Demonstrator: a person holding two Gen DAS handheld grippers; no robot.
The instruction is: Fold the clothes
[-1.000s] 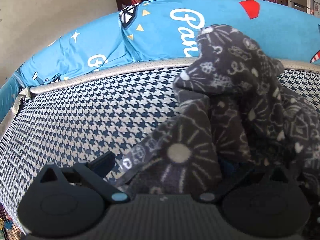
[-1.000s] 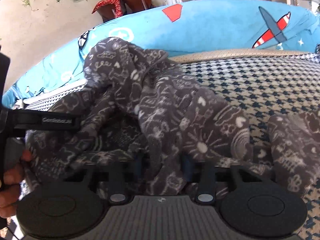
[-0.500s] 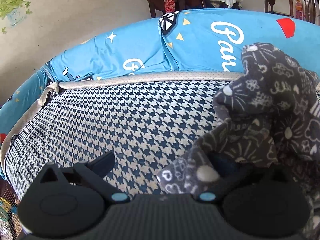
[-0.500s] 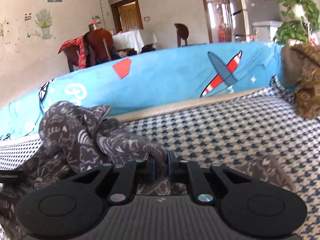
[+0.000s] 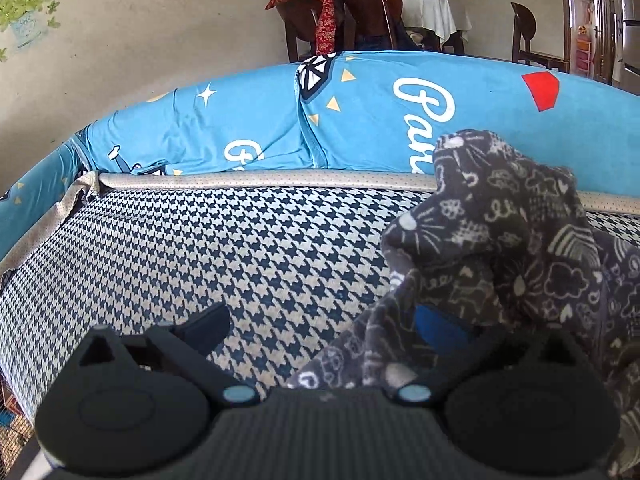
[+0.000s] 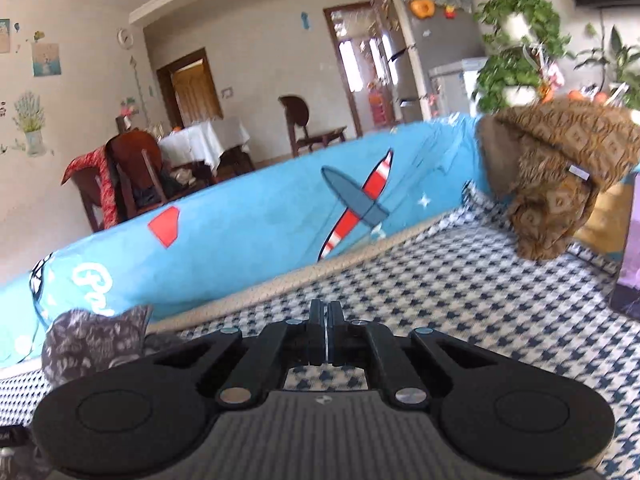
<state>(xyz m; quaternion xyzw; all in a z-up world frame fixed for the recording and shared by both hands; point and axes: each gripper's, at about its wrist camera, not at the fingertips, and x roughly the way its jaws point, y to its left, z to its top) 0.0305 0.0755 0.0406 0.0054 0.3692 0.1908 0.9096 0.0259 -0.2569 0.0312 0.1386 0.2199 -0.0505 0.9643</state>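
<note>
Two grippers work one garment on a houndstooth sofa. Left wrist view: the left gripper (image 5: 320, 328) sits low over the seat (image 5: 200, 248), fingers spread wide, the grey printed garment (image 5: 500, 240) heaped to its right and draped over the right finger — the nearer tool by far. Right wrist view: the right gripper (image 6: 323, 332) is tilted, raised and aimed across the cushion, fingers pressed together on nothing visible; the garment (image 6: 92, 344) lies low at its left — any next grasp likely means swinging back that way.
</note>
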